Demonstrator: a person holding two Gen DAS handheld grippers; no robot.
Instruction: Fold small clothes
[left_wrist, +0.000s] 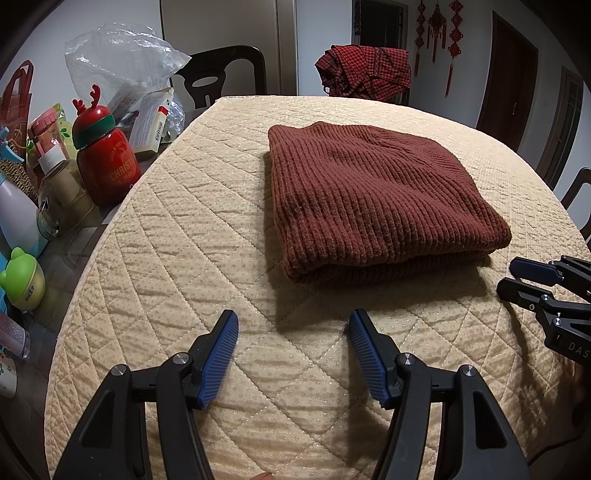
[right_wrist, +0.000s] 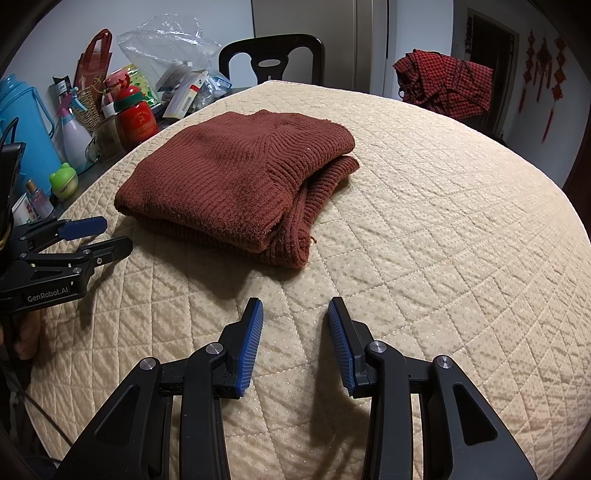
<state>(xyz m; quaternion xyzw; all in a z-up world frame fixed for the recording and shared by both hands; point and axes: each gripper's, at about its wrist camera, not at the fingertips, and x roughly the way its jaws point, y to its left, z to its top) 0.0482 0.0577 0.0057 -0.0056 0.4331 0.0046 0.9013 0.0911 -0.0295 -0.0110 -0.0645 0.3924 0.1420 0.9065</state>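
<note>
A clear plastic bag (left_wrist: 122, 55) holding small boxes sits at the table's far left, the folded rust knit sweater (left_wrist: 373, 199) lies mid-quilt, and left gripper (left_wrist: 293, 325) and right gripper (right_wrist: 295, 314) hover spread, empty.

sweater (left_wrist: 369, 192): coarse ribbed knit, matt
table cover (left_wrist: 207, 236): quilted cloth, stippled
my finger pads (left_wrist: 218, 363): ridged blue rubber
</note>
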